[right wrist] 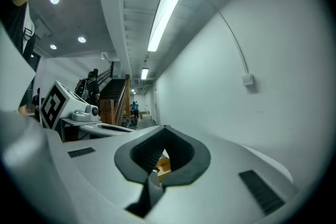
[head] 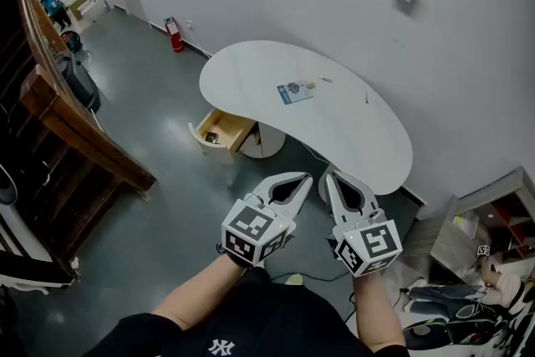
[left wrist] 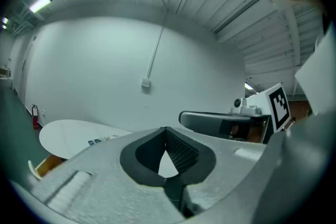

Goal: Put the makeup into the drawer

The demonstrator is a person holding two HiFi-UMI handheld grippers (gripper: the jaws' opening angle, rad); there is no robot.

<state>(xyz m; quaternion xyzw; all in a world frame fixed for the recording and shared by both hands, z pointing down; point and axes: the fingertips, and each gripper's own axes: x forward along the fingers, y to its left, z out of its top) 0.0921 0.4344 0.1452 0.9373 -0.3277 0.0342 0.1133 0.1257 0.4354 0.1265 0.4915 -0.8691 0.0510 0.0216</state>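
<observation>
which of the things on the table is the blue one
The flat packet near the middle of the table; the small bits to its right are pale or dark.

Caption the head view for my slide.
Left gripper and right gripper, both shut and empty, face a white table with small items on top and a wooden drawer open beneath.

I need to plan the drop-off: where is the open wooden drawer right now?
In the head view, the drawer stands pulled open under the left end of the white table, just left of its round base.
</observation>
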